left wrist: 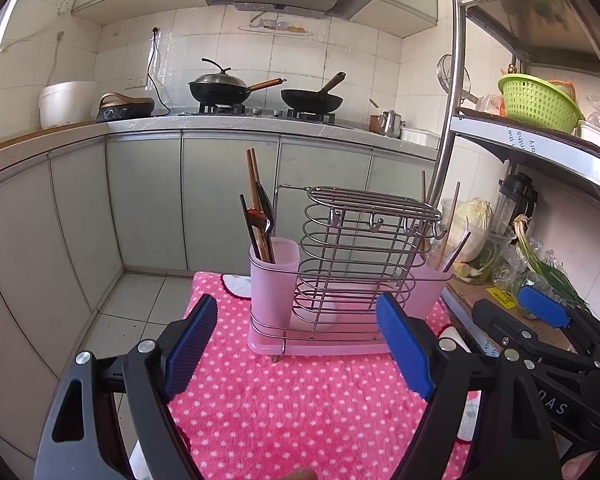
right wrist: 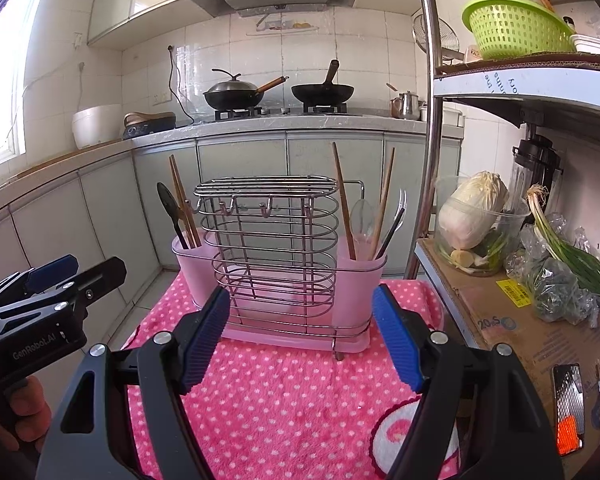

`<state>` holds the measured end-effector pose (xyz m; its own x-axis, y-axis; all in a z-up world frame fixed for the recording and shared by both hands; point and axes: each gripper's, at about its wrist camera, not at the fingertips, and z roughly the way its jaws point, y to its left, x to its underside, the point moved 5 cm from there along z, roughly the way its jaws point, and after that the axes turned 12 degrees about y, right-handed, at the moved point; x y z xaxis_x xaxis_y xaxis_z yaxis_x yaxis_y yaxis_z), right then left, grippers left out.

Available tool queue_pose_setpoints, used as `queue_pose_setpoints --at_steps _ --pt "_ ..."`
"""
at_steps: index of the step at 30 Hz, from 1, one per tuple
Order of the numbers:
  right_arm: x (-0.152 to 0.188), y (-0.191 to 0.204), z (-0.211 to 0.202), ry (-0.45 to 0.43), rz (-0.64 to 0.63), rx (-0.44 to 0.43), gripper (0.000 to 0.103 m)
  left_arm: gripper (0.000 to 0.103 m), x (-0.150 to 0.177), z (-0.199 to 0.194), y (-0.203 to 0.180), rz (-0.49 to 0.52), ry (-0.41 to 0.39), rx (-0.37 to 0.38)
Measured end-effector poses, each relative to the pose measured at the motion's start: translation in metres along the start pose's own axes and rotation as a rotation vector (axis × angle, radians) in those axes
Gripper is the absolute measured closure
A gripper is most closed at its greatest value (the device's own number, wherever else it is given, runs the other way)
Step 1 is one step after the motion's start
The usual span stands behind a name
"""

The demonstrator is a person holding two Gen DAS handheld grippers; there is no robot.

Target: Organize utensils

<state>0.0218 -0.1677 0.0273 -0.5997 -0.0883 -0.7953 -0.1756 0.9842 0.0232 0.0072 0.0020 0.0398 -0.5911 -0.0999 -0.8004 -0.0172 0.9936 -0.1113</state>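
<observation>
A: Both jaws? The utensil caddy?
B: Left hand-held gripper (left wrist: pixel 296 344) and right hand-held gripper (right wrist: pixel 302 338) gape, empty. The caddy (right wrist: pixel 276 256) sits on the dotted pink towel (right wrist: pixel 284 392); utensil tips stay hidden inside pink cups.

I see a pink dotted towel (right wrist: pixel 284 400) spread over the work surface. Behind it, two black woks (left wrist: pixel 220 90) sit on the stove, with a white rice cooker (left wrist: pixel 66 104) on the counter to the left. On the shelf at right sit a green basket (right wrist: pixel 516 32), a cabbage (right wrist: pixel 474 208) in a clear tub, and green onions (right wrist: pixel 572 252).
</observation>
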Motion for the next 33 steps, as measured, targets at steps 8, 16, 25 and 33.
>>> queue_pose_setpoints --at_steps 8,16,25,33 --pt "0.0000 -0.0003 0.0009 0.002 -0.001 -0.002 0.029 0.022 0.0006 0.0001 0.0002 0.007 0.000 0.001" --pt "-0.0002 -0.0007 0.0017 0.005 -0.002 -0.004 0.029 0.022 0.0013 0.0002 0.0004 0.007 0.002 0.001" --pt "0.0007 -0.0014 0.0021 0.006 -0.001 -0.003 0.029 0.022 0.0022 0.0009 -0.0001 0.008 0.003 0.001" --pt "0.0005 -0.0014 0.0023 0.006 0.000 -0.005 0.029 0.023 0.0057 0.0040 -0.0009 0.017 0.008 0.000"
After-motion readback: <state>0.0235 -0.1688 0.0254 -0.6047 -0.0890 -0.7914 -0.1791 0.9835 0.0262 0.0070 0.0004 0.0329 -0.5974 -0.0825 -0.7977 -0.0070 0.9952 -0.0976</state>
